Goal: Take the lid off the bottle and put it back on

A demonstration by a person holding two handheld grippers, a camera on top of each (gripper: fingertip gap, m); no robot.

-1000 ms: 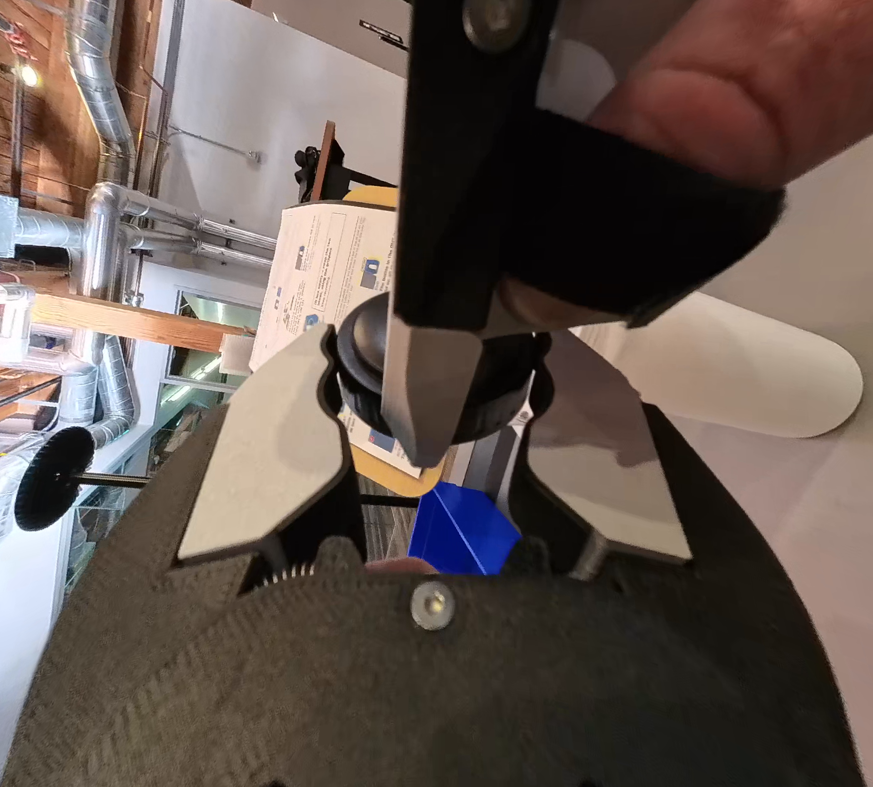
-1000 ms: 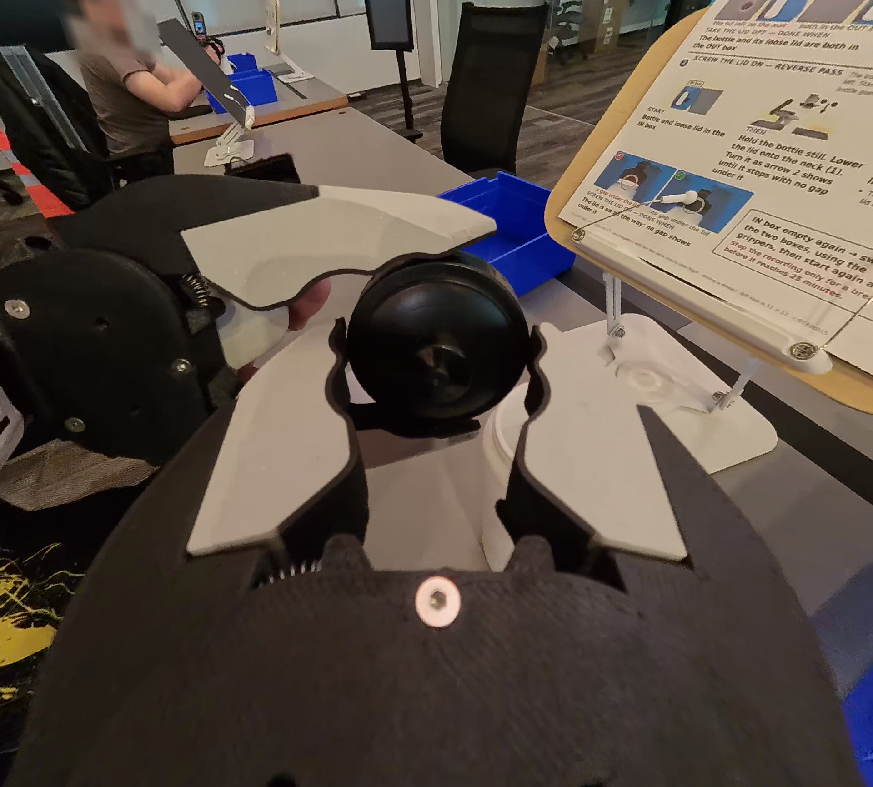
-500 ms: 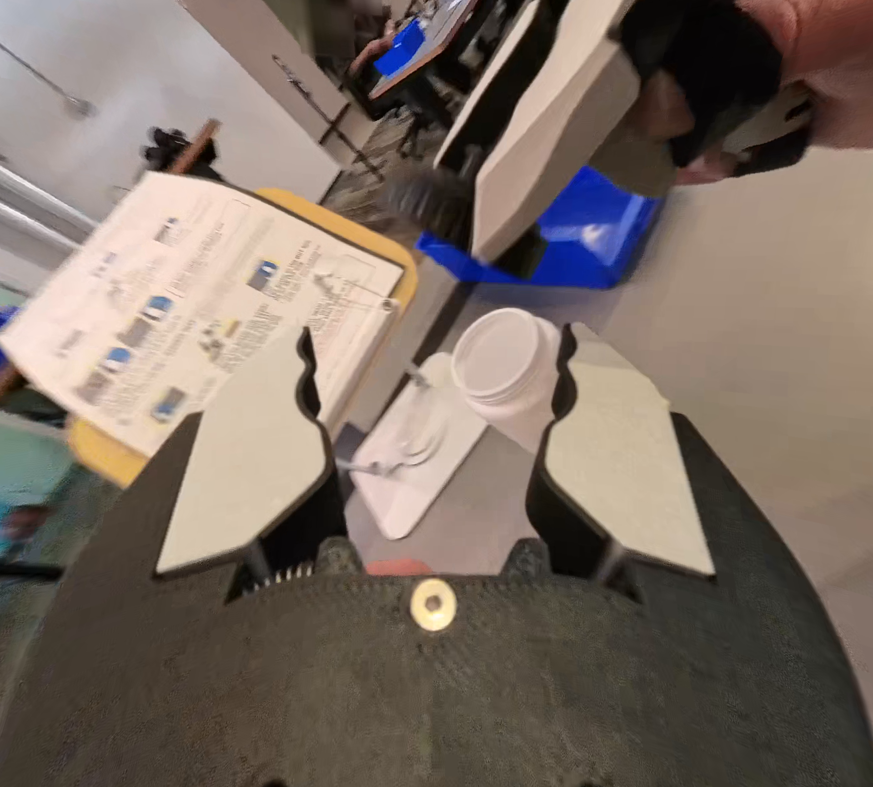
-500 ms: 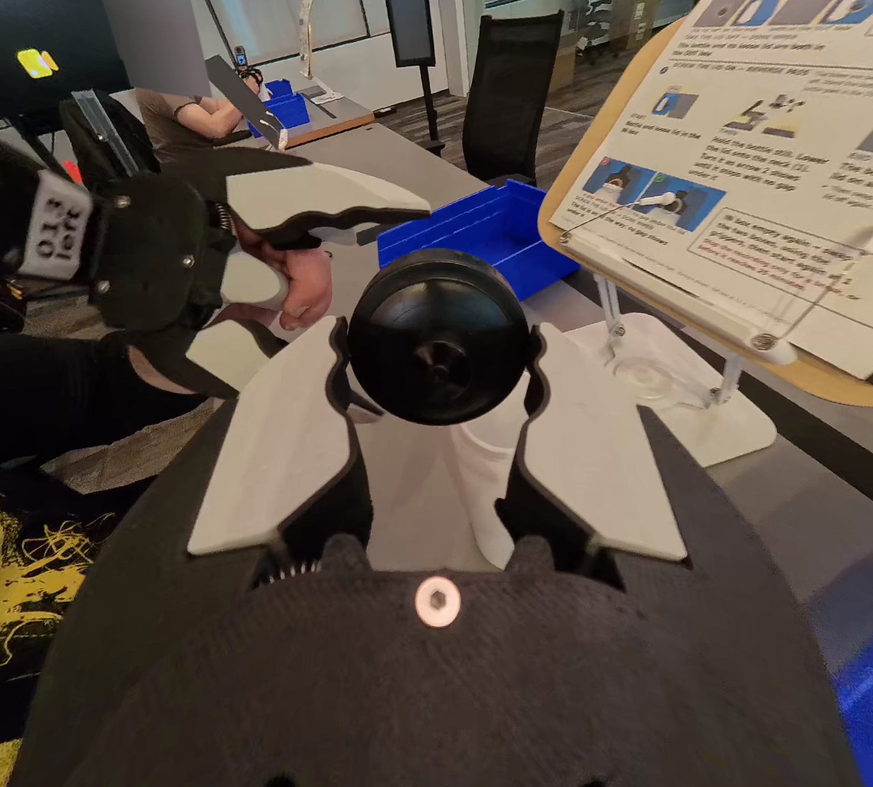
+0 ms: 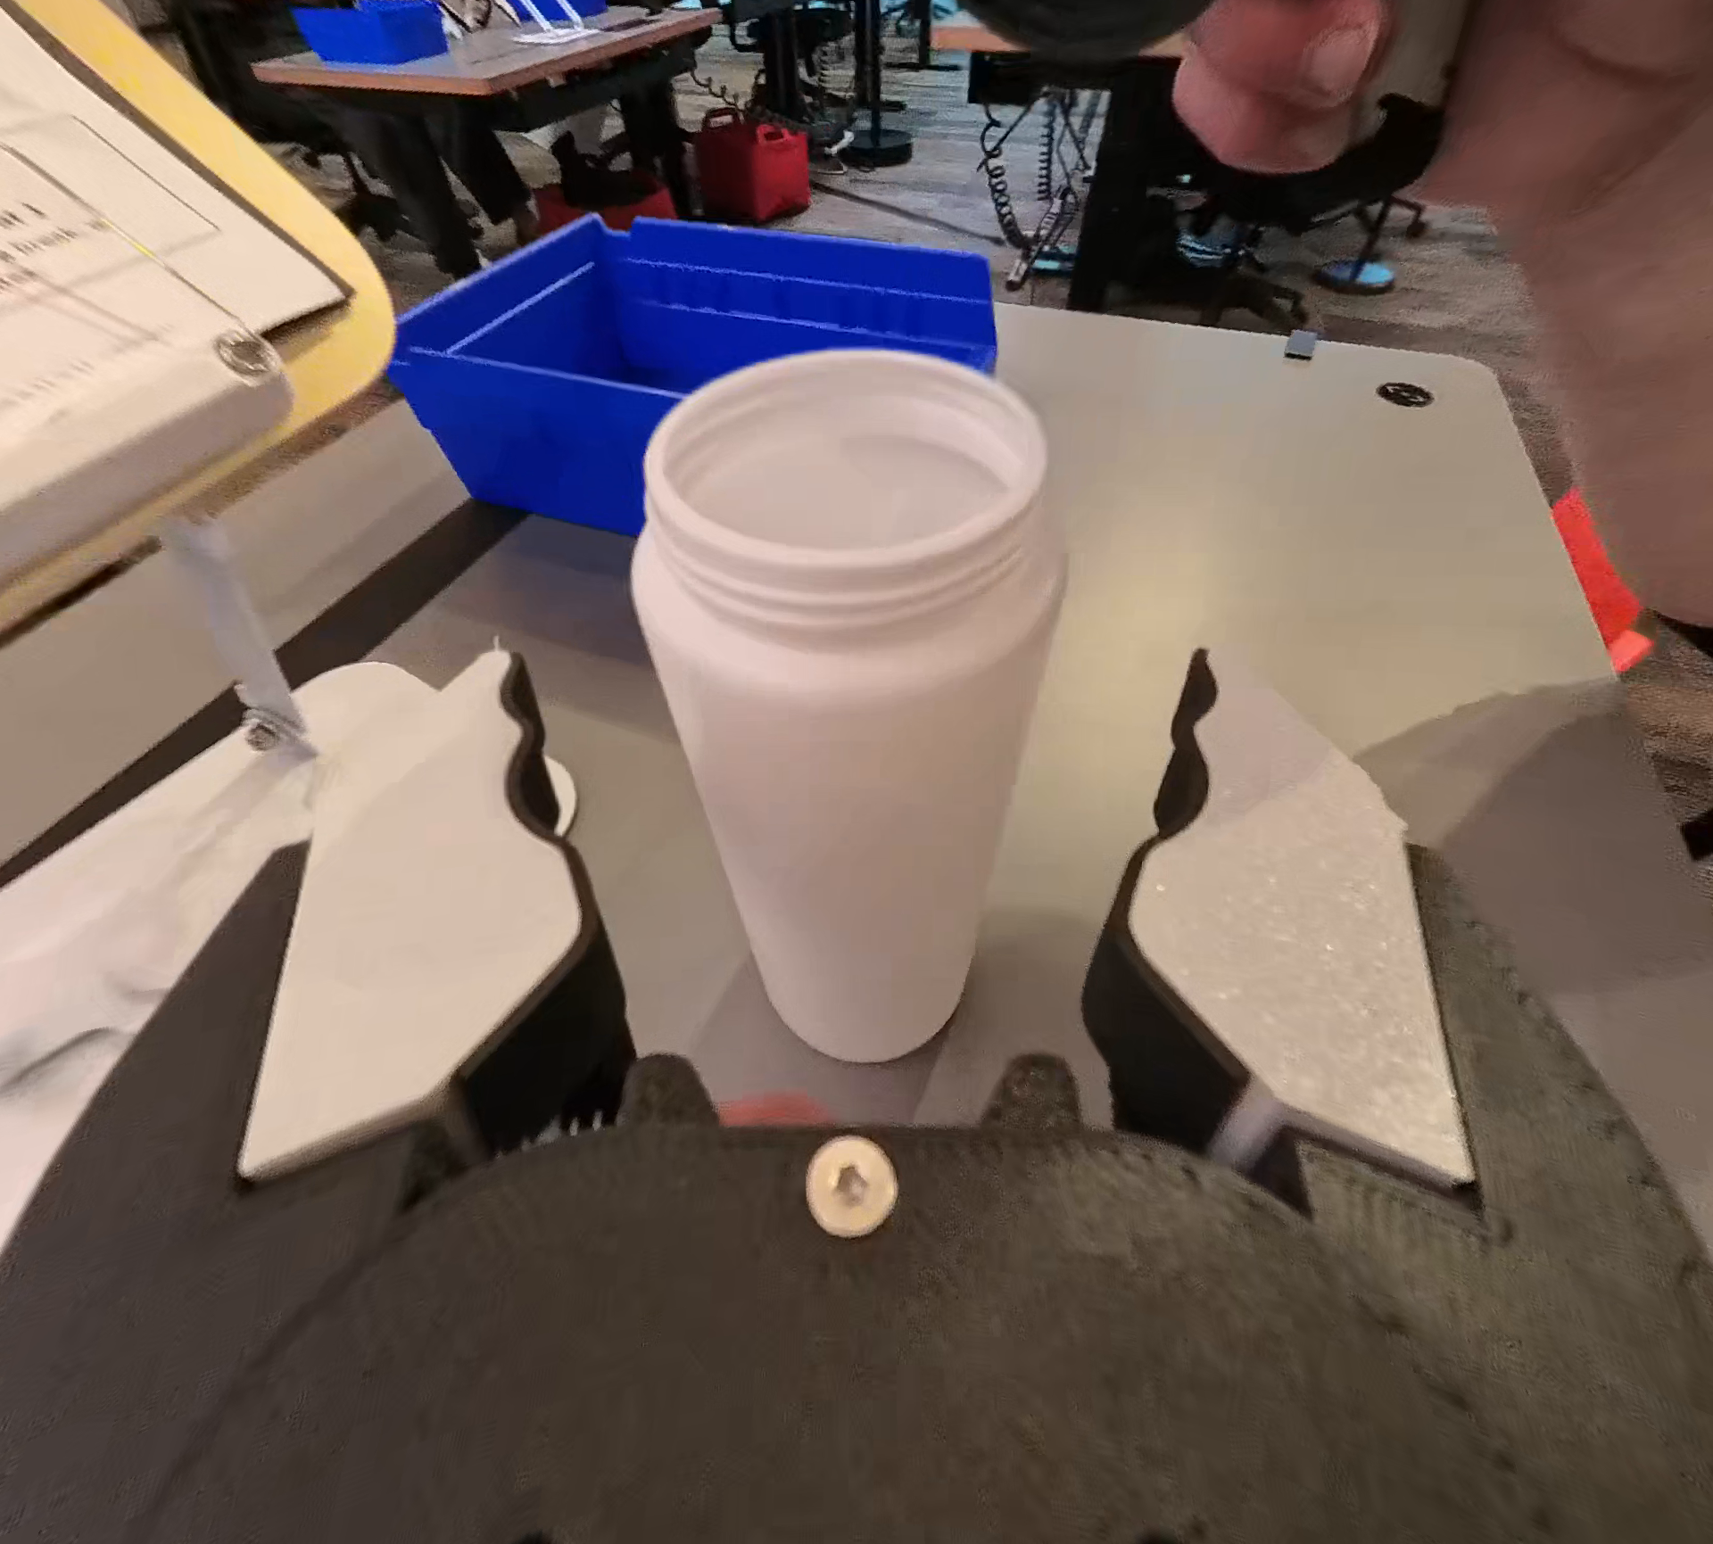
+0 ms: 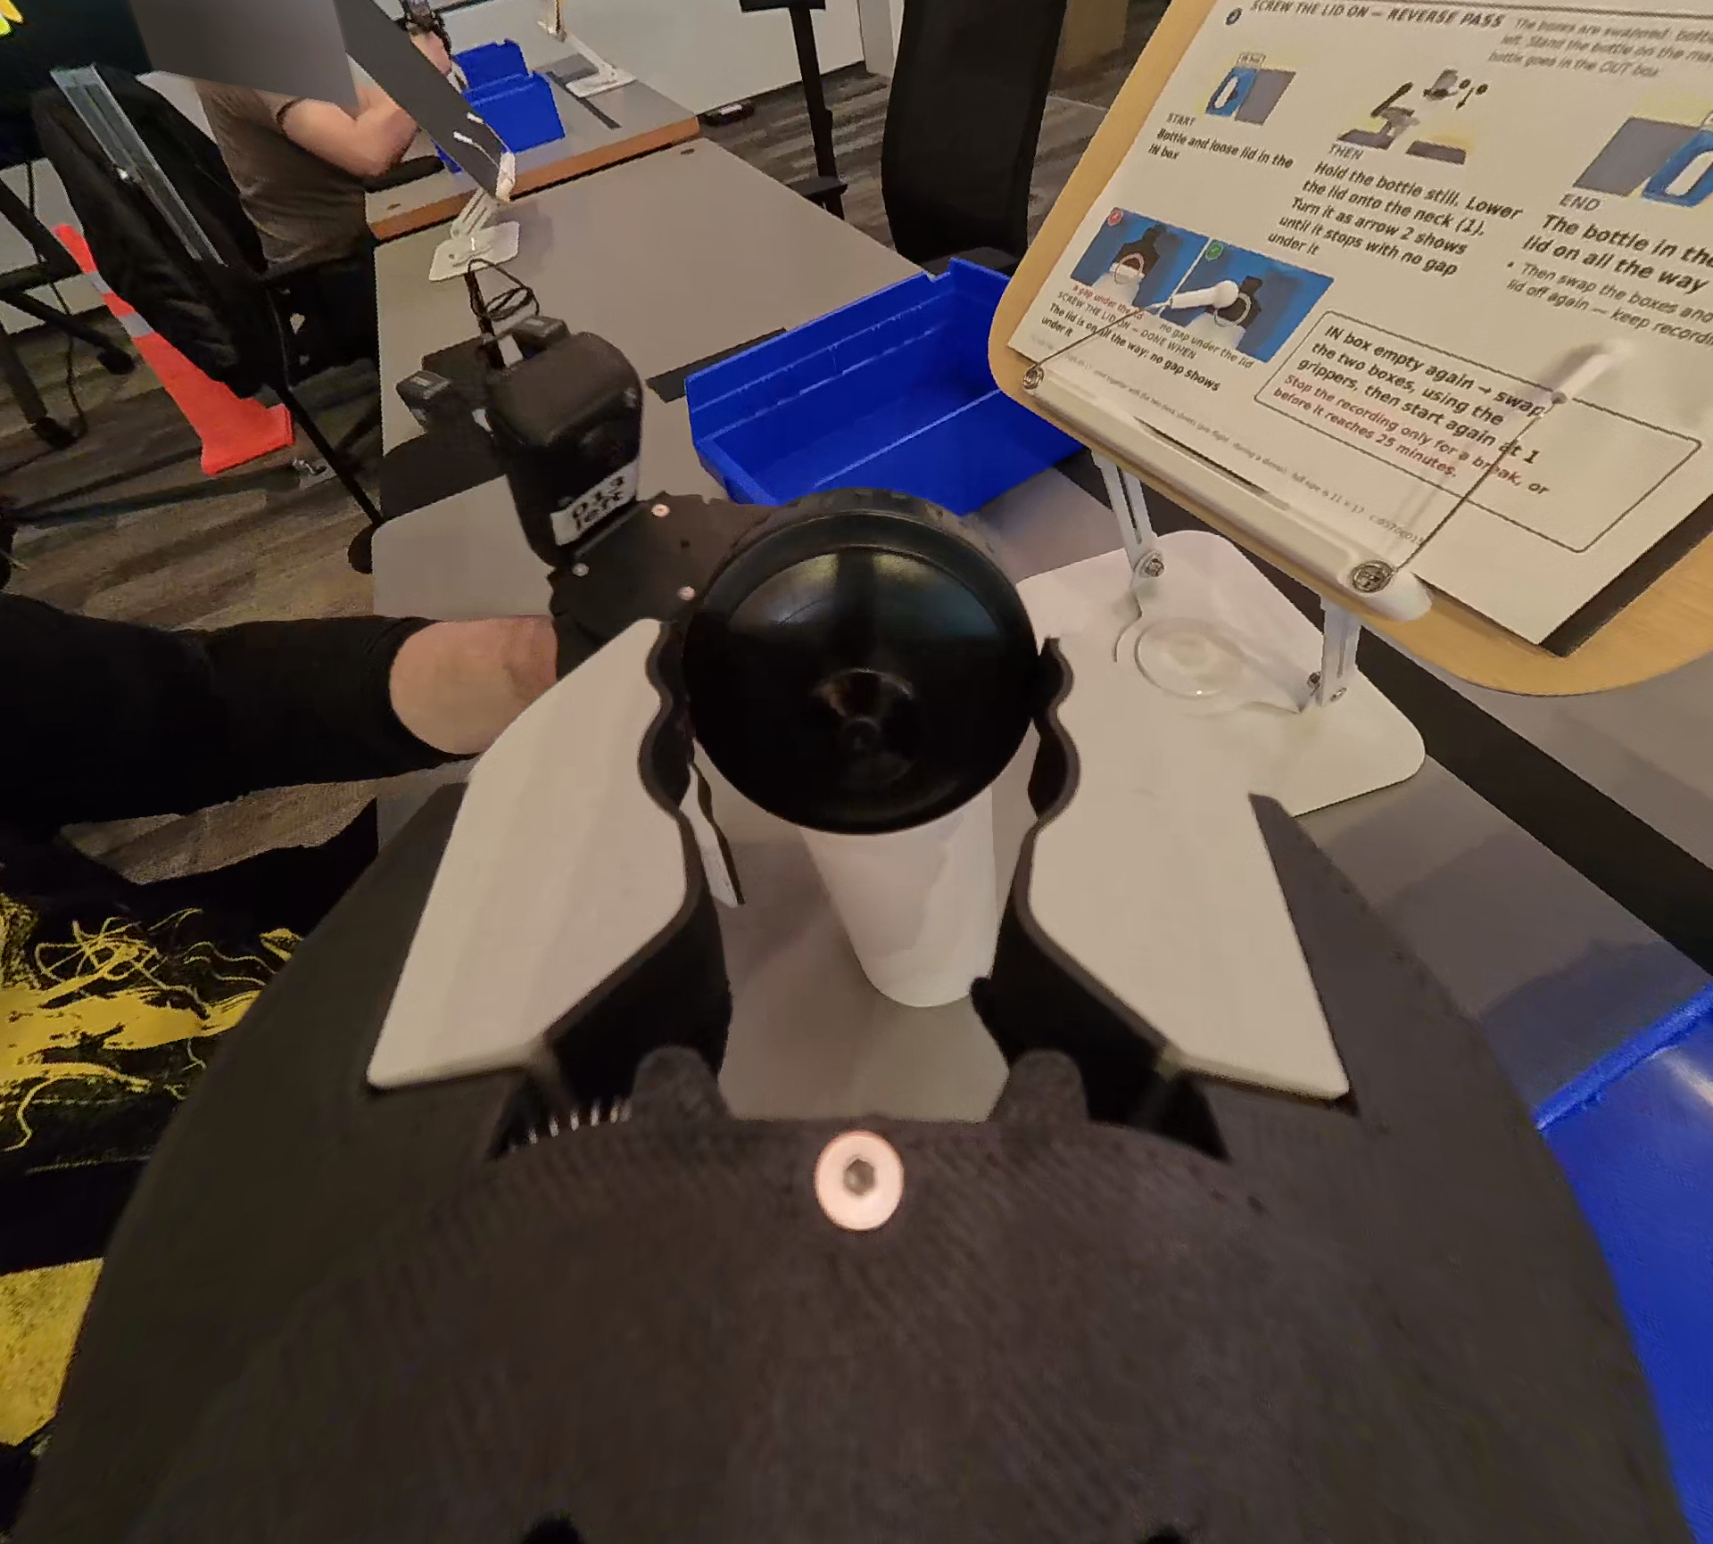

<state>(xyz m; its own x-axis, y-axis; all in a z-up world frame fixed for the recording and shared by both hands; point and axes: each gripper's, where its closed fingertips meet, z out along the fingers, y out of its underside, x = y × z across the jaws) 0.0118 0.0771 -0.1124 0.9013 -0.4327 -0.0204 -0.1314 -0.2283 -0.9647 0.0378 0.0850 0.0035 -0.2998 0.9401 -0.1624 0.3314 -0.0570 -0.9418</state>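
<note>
While the white, wide-mouthed plastic bottle (image 5: pixel 848 767) stands upright and uncapped on the grey tabletop (image 5: pixel 1298 536), the left gripper (image 5: pixel 857 693) brackets it with fingers spread wide, touching neither side. Directly above the mouth, the right gripper (image 6: pixel 857 670) clamps the round black screw lid (image 6: pixel 857 670) between its fingers. A blue plastic bin (image 5: pixel 649 350) sits just behind the bottle.

Uncapped white bottle (image 5: pixel 848 721) between spread hand-held gripper (image 5: pixel 857 758) fingers

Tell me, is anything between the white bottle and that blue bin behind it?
Nothing: in the left wrist view only bare grey table separates the open white bottle from the blue bin.
</note>
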